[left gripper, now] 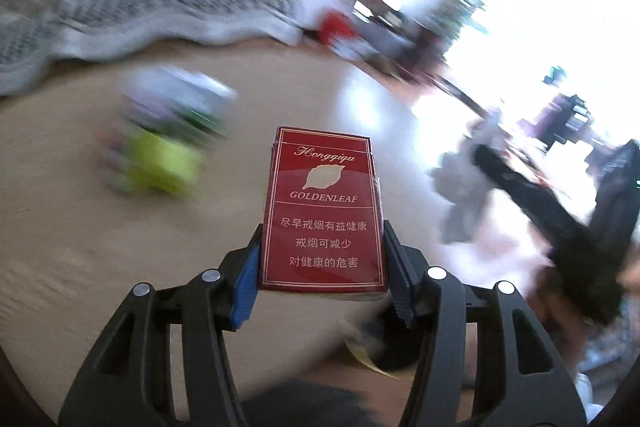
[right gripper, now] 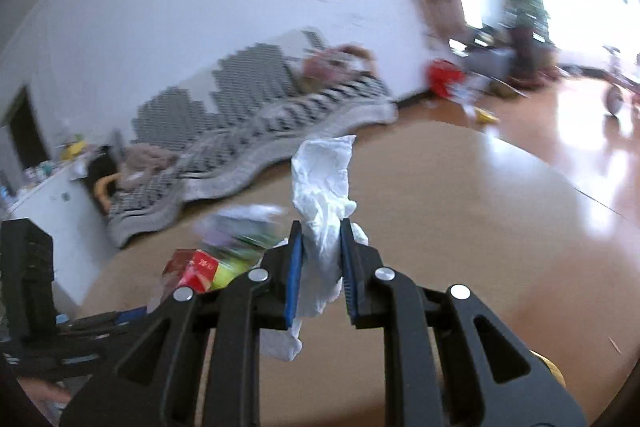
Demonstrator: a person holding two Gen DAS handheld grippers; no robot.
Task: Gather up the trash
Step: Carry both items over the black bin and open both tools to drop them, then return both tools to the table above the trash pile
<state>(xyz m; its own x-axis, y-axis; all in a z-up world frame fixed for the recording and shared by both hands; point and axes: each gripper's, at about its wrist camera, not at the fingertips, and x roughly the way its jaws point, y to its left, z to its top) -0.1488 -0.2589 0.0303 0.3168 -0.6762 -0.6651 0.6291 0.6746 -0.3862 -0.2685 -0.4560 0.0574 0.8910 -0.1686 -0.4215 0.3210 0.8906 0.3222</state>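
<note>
Left hand-held gripper [left gripper: 322,255] pinches a stiff, light red pack [left gripper: 322,211] low on its sides; right hand-held gripper [right gripper: 322,267] squeezes a limp tissue [right gripper: 324,195] mid-wad, flopping toward 12 o'clock.

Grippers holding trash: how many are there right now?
2. The left gripper clamps a red cigarette pack; the right gripper pinches a crumpled white tissue.

Strong daylight burns out at 2 o'clock; the background is motion-blurred, the edges bend, glare lies on the floor [right gripper: 580,163].
</note>
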